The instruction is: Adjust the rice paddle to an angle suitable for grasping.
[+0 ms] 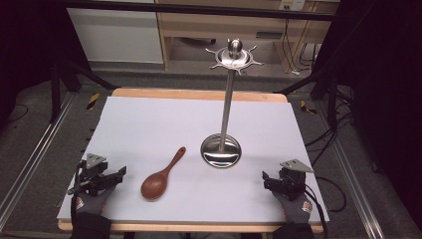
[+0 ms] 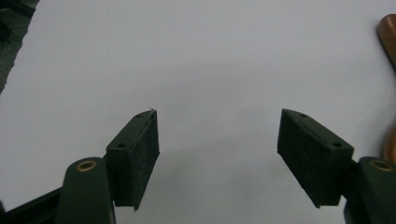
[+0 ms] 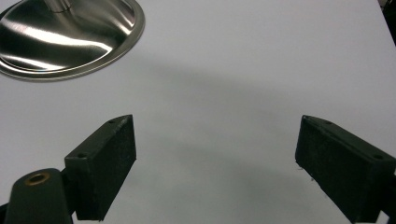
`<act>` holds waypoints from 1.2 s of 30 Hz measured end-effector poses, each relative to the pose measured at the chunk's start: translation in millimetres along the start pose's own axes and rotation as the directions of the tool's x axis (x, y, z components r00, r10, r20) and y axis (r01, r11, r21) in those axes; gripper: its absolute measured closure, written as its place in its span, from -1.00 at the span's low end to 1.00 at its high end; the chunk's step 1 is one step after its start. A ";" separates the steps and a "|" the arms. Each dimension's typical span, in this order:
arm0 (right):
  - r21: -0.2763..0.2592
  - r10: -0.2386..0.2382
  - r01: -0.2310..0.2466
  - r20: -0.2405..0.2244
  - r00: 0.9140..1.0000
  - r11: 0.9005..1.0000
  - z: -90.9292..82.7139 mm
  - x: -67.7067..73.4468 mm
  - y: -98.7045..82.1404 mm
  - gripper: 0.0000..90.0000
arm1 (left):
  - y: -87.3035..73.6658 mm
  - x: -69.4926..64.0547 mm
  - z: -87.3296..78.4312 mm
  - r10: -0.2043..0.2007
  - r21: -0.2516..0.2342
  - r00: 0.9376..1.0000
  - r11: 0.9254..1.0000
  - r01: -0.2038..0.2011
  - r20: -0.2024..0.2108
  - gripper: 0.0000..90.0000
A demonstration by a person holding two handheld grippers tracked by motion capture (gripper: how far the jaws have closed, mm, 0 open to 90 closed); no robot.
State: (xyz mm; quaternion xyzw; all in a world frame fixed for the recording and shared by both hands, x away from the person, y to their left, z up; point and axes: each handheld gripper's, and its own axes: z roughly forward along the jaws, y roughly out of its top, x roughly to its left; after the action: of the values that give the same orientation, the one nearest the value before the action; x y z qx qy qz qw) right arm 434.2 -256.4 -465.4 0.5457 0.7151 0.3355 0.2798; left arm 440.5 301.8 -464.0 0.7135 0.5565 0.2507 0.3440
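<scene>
A brown wooden spoon (image 1: pixel 161 176) lies flat on the white table mat (image 1: pixel 149 124), bowl toward me, handle angled up to the right. Its edge shows at the right border of the left gripper view as the spoon (image 2: pixel 388 37). A steel utensil stand (image 1: pixel 226 107) rises from a round base (image 1: pixel 221 151) mid-table, its hooked crown (image 1: pixel 234 56) on top; the base (image 3: pixel 70 37) fills the upper left of the right gripper view. My left gripper (image 1: pixel 119 174) rests open at the front left, left of the spoon. My right gripper (image 1: pixel 266 178) rests open at the front right. Both hold nothing.
The mat covers a wooden table whose front edge (image 1: pixel 199 227) runs just behind my hands. Dark frame rails and cables (image 1: pixel 328 134) flank both sides. A wooden shelf unit (image 1: pixel 224 30) stands beyond the far edge.
</scene>
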 end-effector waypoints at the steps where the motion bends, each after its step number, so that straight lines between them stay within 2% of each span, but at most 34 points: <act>1: 0.001 0.009 -0.009 -0.004 1.000 1.000 -0.2 -0.5 -0.1 -0.72 | 0.7 -1.1 -0.5 0.004 -0.001 1.000 1.000 -0.004 0.004 -0.36; 7: 0.003 0.008 -0.008 -0.011 1.000 1.000 0.1 0.0 -0.4 -0.74 | 3.6 -5.8 -4.9 0.003 -0.021 1.000 1.000 -0.003 0.028 -0.36; 12: 0.016 -0.021 0.022 -0.011 1.000 1.000 0.6 4.6 -0.6 -0.76 | 7.3 -11.3 -9.4 0.028 -0.024 0.999 0.999 -0.027 0.043 -0.36; 18: 0.031 -0.043 0.044 -0.013 0.999 0.999 3.6 8.2 -0.5 -0.77 | 9.5 -15.7 -11.6 0.023 -0.032 0.998 0.999 -0.021 0.062 -0.37; 29: 0.041 -0.044 0.044 -0.013 0.999 0.998 4.7 9.8 -0.6 -0.78 | 16.1 -28.6 -14.8 0.060 -0.025 0.993 0.998 -0.058 0.099 -0.39; 31: 0.042 -0.046 0.047 -0.013 0.999 0.998 4.6 10.0 -0.7 -0.78 | 17.5 -30.5 -15.6 0.059 -0.025 0.992 0.998 -0.056 0.115 -0.39; 36: 0.042 -0.049 0.050 -0.016 0.999 0.998 5.2 9.8 -0.6 -0.78 | 22.0 -40.2 -19.7 0.088 -0.037 0.987 0.996 -0.083 0.134 -0.38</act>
State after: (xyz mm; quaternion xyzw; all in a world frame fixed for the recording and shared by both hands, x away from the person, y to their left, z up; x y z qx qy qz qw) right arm 435.4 -246.1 -469.4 0.5311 0.7374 0.3173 0.2713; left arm 429.4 264.0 -433.4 0.7466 0.4968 0.2250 0.3811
